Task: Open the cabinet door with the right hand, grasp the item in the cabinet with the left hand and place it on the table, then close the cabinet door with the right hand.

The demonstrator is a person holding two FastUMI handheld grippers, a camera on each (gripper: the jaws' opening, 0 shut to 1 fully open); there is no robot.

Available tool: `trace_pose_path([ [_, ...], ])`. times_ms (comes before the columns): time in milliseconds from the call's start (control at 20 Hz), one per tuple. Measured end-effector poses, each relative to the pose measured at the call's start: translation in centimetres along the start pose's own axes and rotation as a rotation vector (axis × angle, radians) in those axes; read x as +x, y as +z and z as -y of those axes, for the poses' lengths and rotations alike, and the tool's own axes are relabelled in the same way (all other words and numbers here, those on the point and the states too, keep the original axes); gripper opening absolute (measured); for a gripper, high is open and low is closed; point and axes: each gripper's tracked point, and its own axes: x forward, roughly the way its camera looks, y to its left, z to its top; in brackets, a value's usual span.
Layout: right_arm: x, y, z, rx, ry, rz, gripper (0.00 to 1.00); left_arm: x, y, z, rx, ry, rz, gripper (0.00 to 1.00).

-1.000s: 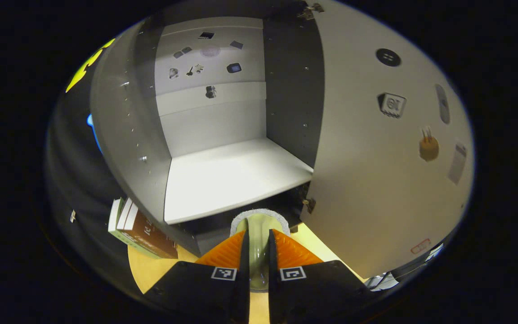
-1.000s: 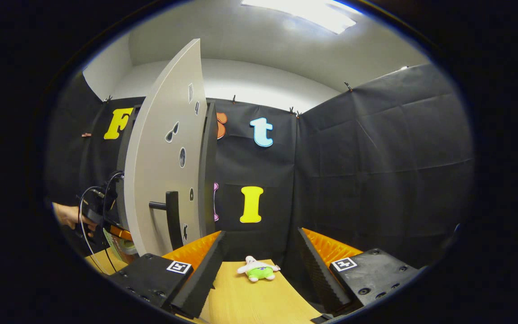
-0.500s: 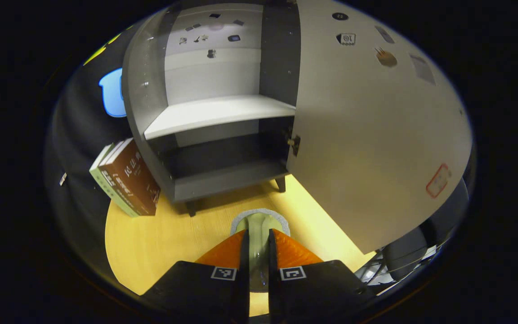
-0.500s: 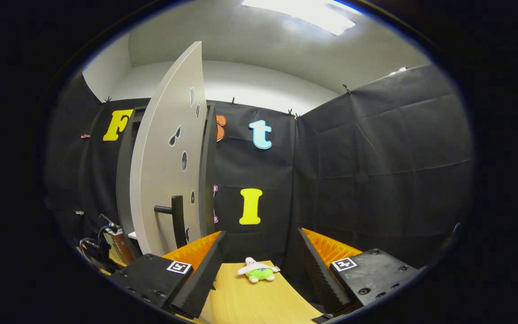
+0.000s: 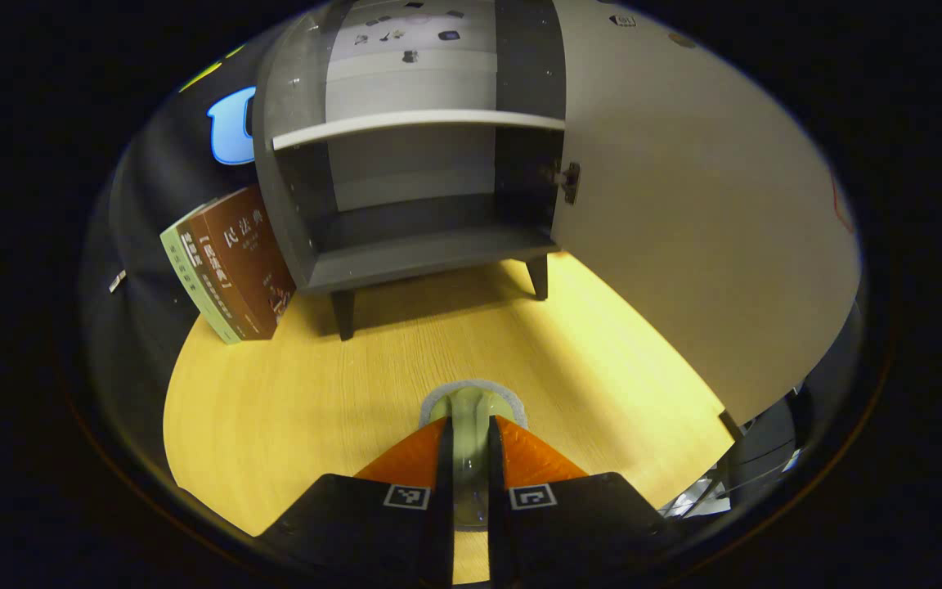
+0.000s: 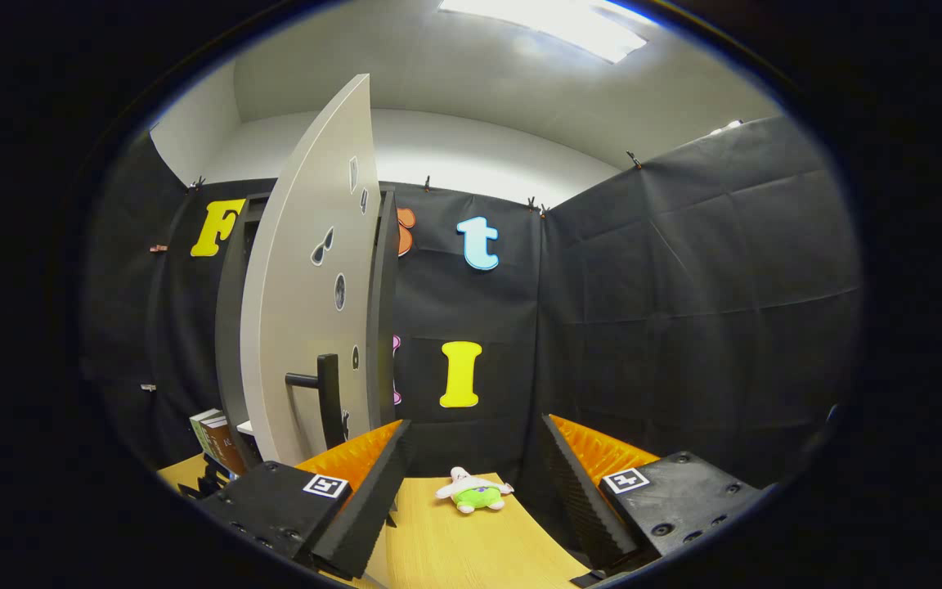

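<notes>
My left gripper is shut on a pale green item with a grey fuzzy rim, held low over the wooden table. The grey cabinet stands farther back with its white shelf bare and its door swung wide to the right. In the right gripper view the door is seen nearly edge-on at the left, with its dark handle just beyond my left finger. My right gripper is open and holds nothing.
Books lean against the cabinet's left side, also seen as books behind the door. A small green and white plush toy lies on the table ahead of the right gripper. Black cloth walls close the booth.
My left gripper has drawn back out of the cabinet and dropped towards the table, still holding the green item. The hand and left gripper left the right gripper view. The right gripper barely moved.
</notes>
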Motion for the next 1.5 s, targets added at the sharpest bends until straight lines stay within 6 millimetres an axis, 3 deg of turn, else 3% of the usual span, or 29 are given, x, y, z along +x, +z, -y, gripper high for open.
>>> trace_pose_path([
  [150,0.2,-0.1,0.2,0.001,-0.001,-0.005,0.96,1.8,-1.7,0.8,0.023,-0.012,-0.012,0.2],
  [450,0.5,-0.6,0.5,-0.004,-0.006,-0.024,0.96,4.4,-2.9,1.3,0.058,0.013,-0.032,0.2],
  [700,0.8,-0.8,0.6,-0.031,-0.005,-0.023,0.96,5.0,-3.1,1.1,0.046,0.023,-0.034,0.22],
  [800,1.0,-0.9,0.6,-0.033,-0.004,-0.027,0.96,4.7,-2.5,0.8,0.065,0.034,-0.007,0.27],
  [950,1.1,-0.8,0.6,-0.029,-0.006,-0.023,0.97,4.4,-2.1,1.5,0.073,0.008,0.006,0.8],
  [1050,1.0,-0.7,0.7,-0.03,-0.008,-0.019,0.97,4.0,-2.0,1.4,0.068,0.014,0.009,0.97],
  [1350,0.8,-0.5,0.6,-0.028,-0.01,-0.017,0.96,2.7,-1.1,1.5,0.04,0.002,0.024,0.97],
  [1500,0.6,-0.8,-0.3,0.012,0.022,-0.036,0.97,0.2,0.4,1.3,0.029,-0.002,0.073,0.97],
])
